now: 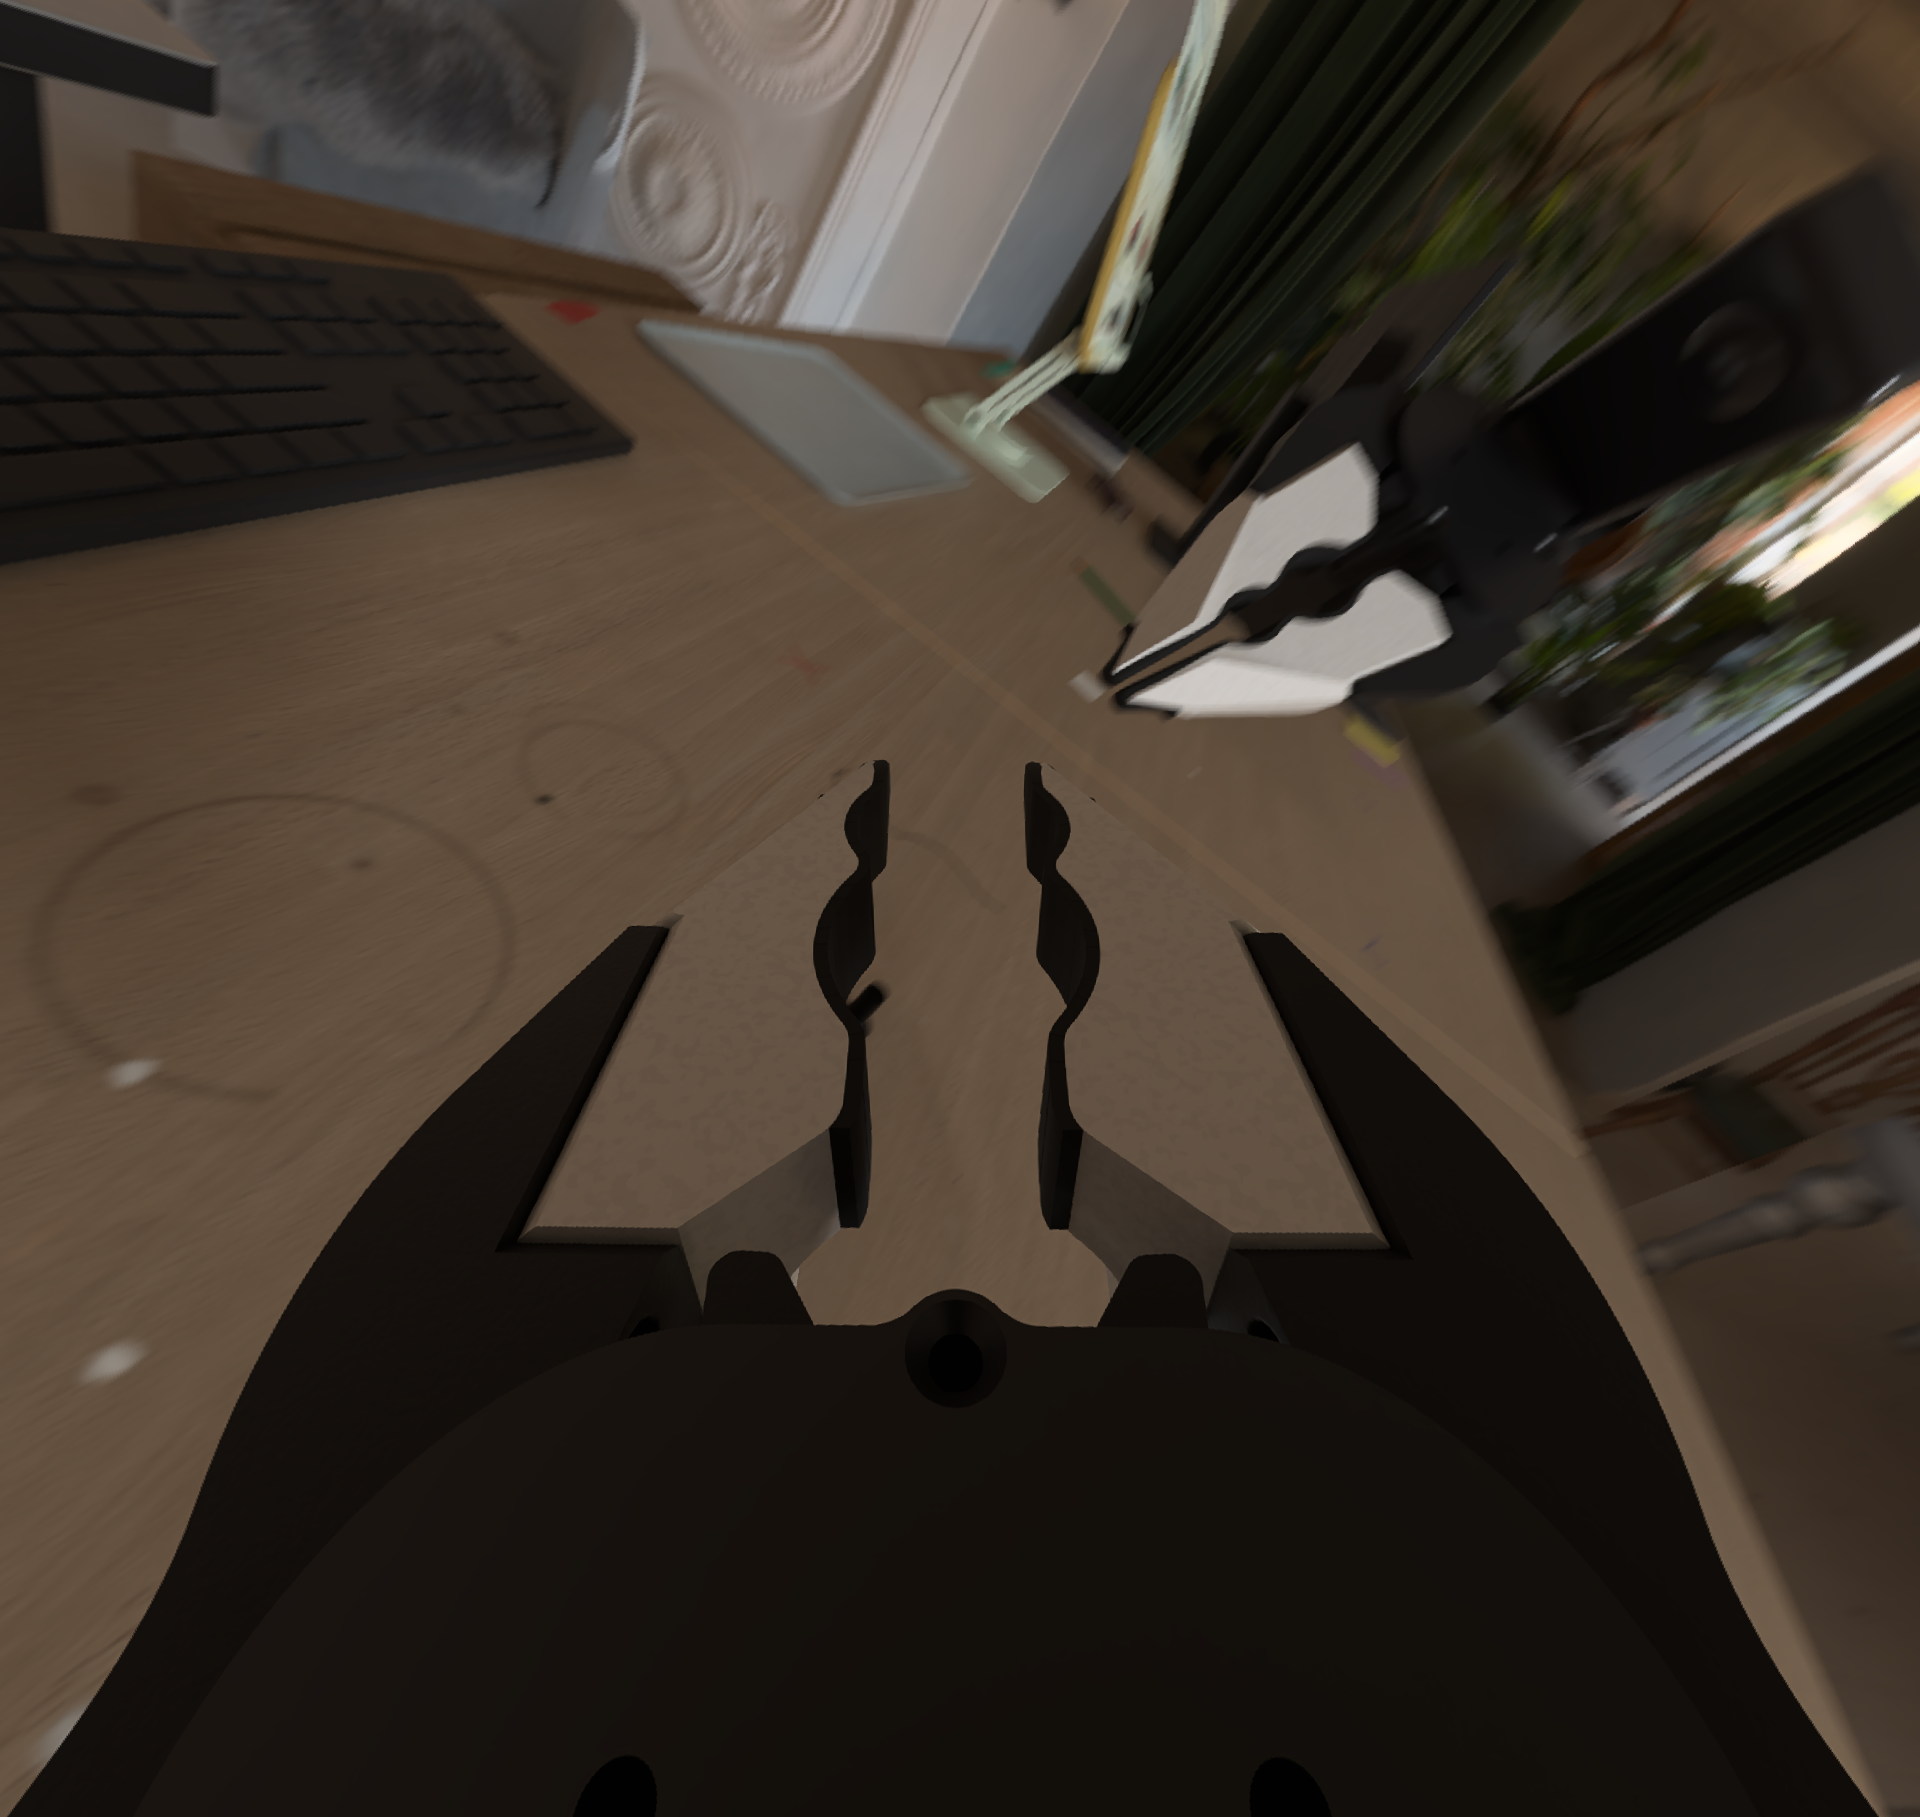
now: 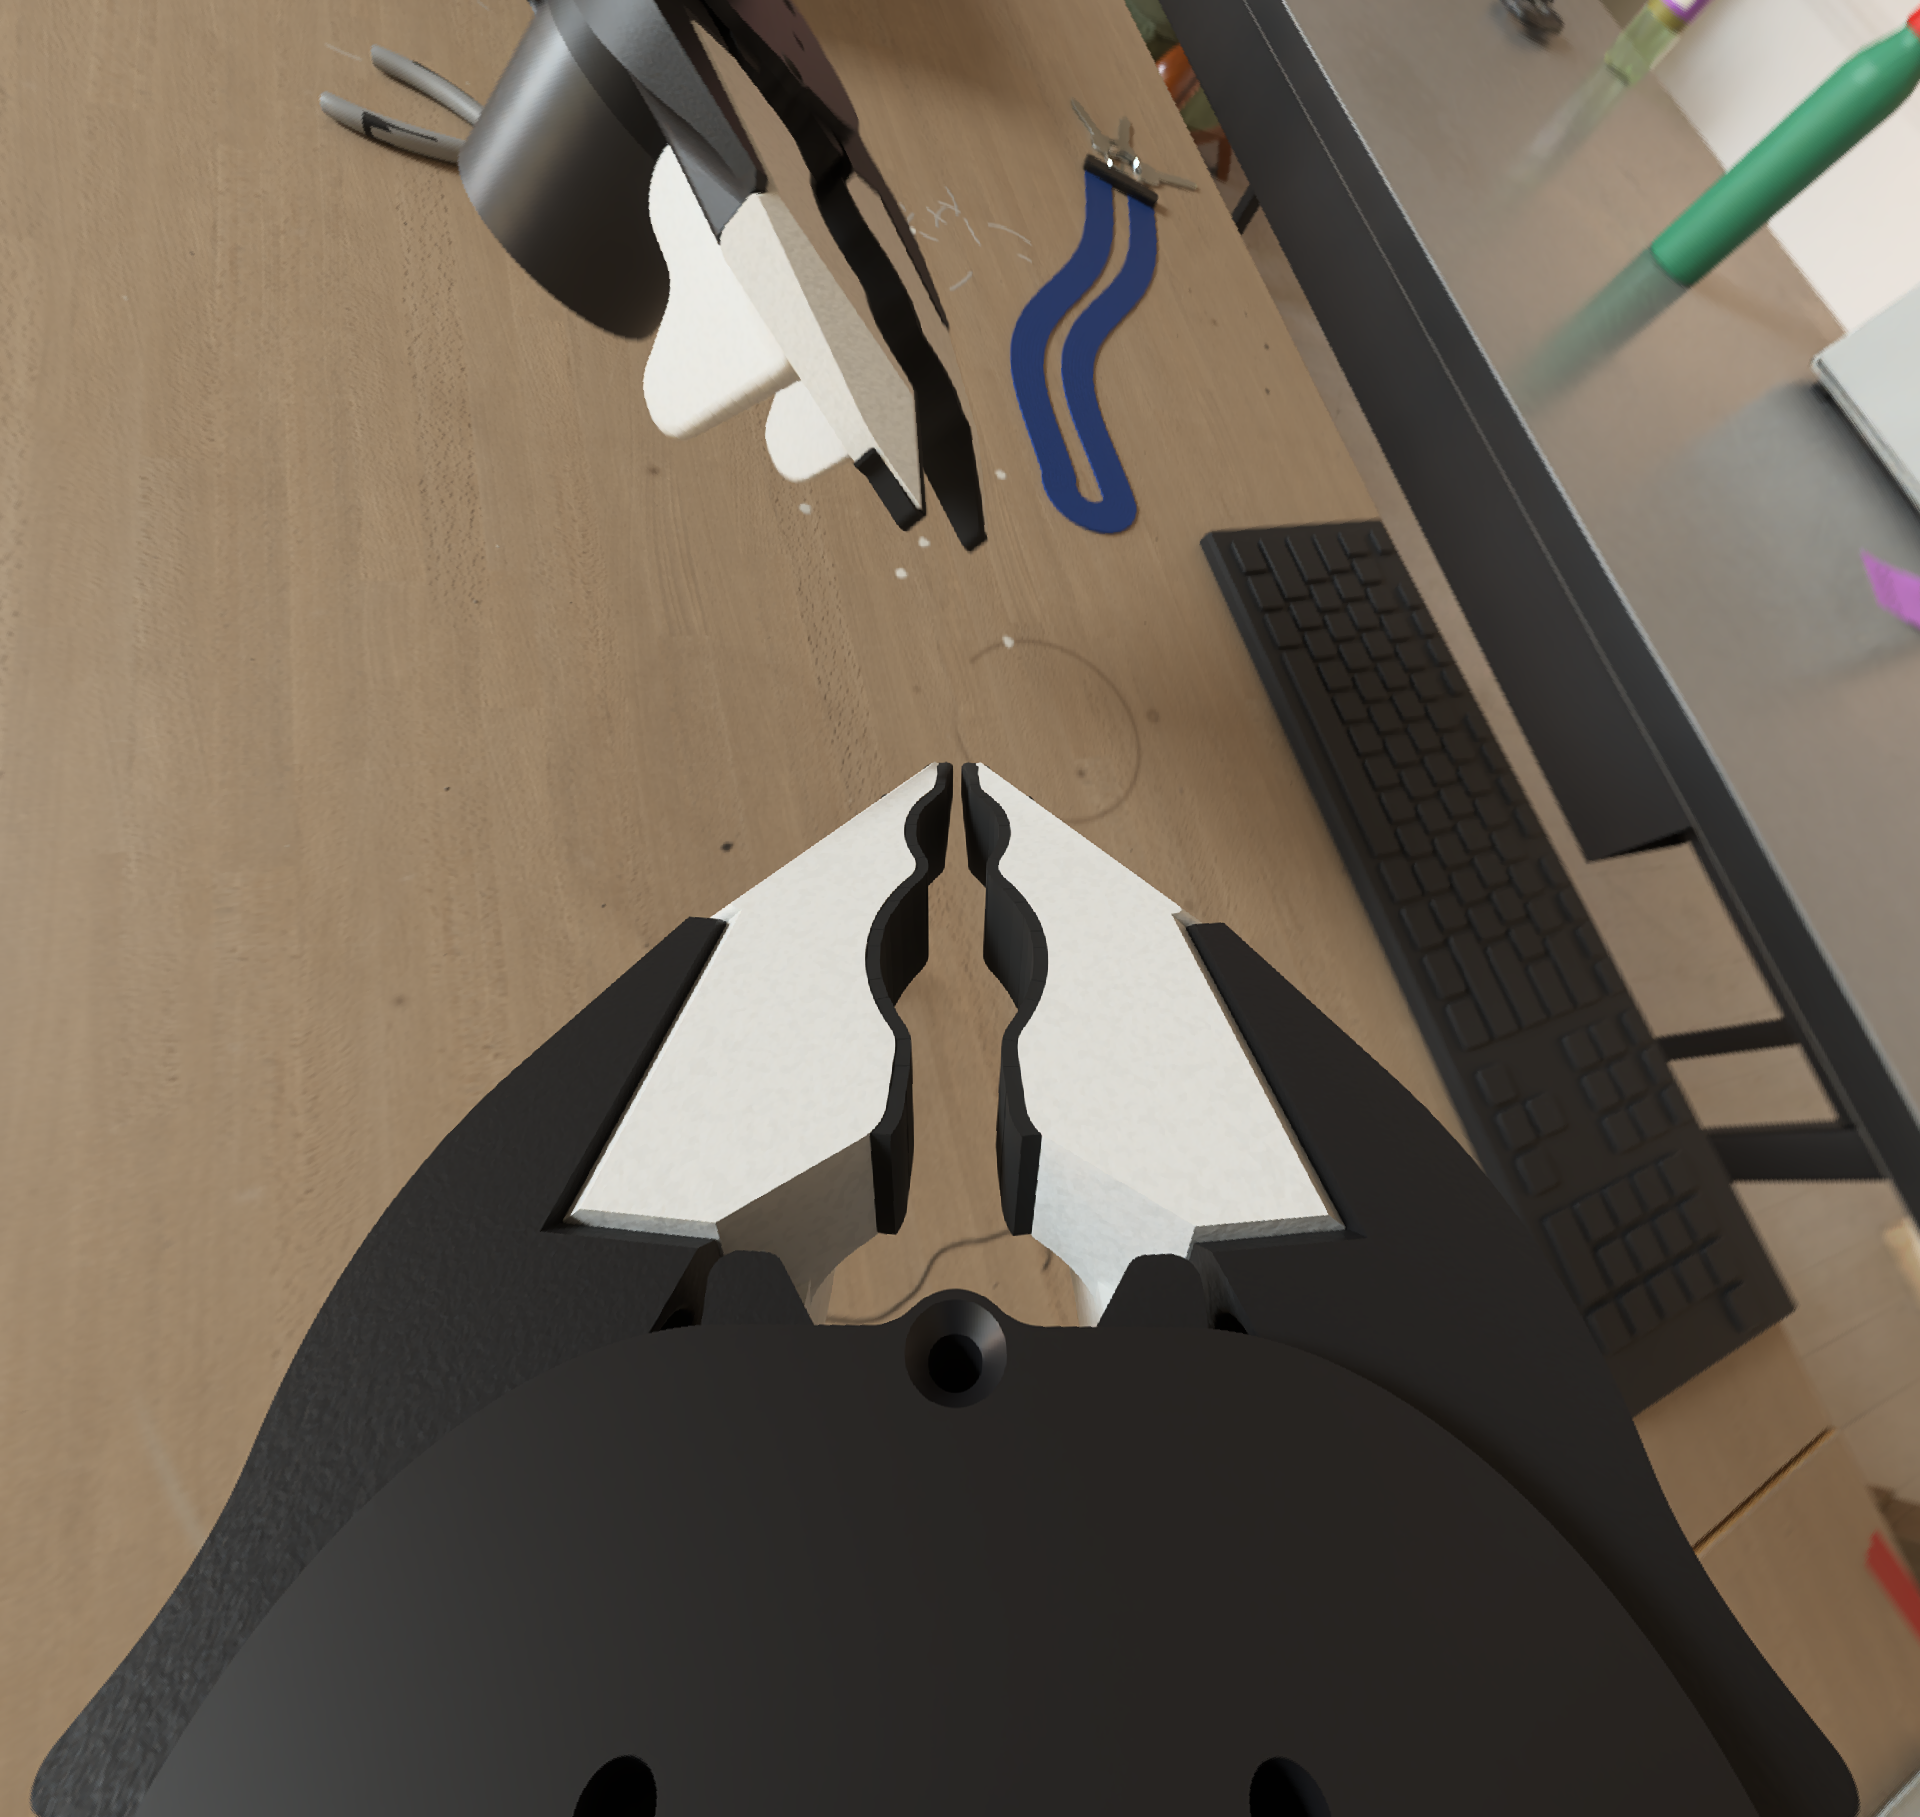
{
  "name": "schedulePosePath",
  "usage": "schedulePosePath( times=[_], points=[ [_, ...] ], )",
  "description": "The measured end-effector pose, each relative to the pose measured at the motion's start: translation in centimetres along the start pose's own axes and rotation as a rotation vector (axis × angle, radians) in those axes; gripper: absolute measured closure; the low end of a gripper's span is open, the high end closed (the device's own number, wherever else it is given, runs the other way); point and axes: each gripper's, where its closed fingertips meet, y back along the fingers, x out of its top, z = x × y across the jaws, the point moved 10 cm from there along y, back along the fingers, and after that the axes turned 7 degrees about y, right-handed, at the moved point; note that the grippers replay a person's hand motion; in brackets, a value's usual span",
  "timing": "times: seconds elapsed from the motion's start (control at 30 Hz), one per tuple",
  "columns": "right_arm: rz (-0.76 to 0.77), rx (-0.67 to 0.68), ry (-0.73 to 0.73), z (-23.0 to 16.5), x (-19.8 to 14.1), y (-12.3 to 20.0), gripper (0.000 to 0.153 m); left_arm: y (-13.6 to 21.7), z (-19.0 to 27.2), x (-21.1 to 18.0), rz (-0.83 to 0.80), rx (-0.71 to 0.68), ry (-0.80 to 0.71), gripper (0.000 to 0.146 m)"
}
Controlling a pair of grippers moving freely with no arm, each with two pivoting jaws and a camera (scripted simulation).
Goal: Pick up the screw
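Screw (image 1: pixel 871 998) — tiny, tilted, beside left finger (image 1: pixel 854 936)

A: Your left gripper (image 1: pixel 956 780) has a matte black body, 2 white finger plates and wavy black pads.

B: Your right gripper (image 2: pixel 957 778) matches it: 1 round recessed hole sits mid-body.

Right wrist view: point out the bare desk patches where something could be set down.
Widest free patch: the wooden desk left of the right gripper, below the grey cup. A narrower strip lies between the right gripper and the black keyboard. Crowded: ahead, around the left gripper, blue strap and pens.
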Motion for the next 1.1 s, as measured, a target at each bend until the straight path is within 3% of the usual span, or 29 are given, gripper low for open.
schedulePosePath(
  times=[0.2,0.3,0.57,0.8,1.0,1.1],
  points=[
    [-0.034,0.004,-0.125,-1.5,-2.3,1.7,0.151,-0.7,0.0,-1.2,-0.327,0.220,-0.243,0.107],
    [-0.060,0.030,-0.156,-2.8,-3.1,1.6,0.151,-1.5,-0.1,-2.8,-0.518,0.313,-0.362,0.109],
    [-0.087,0.109,-0.195,-4.7,-4.0,0.3,0.151,-3.3,0.1,-7.7,-0.761,0.353,-0.336,0.117],
    [-0.090,0.170,-0.236,-5.9,-4.5,-0.9,0.151,-4.3,0.7,-8.6,-0.751,0.426,-0.322,0.128],
    [-0.106,0.191,-0.257,-6.2,-5.1,-1.4,0.151,-4.4,0.1,-9.0,-0.552,0.425,-0.017,0.137],
    [-0.117,0.203,-0.261,-6.5,-5.5,-1.8,0.151,-4.9,0.8,-9.8,-0.504,0.468,-0.005,0.140]
  ],
)
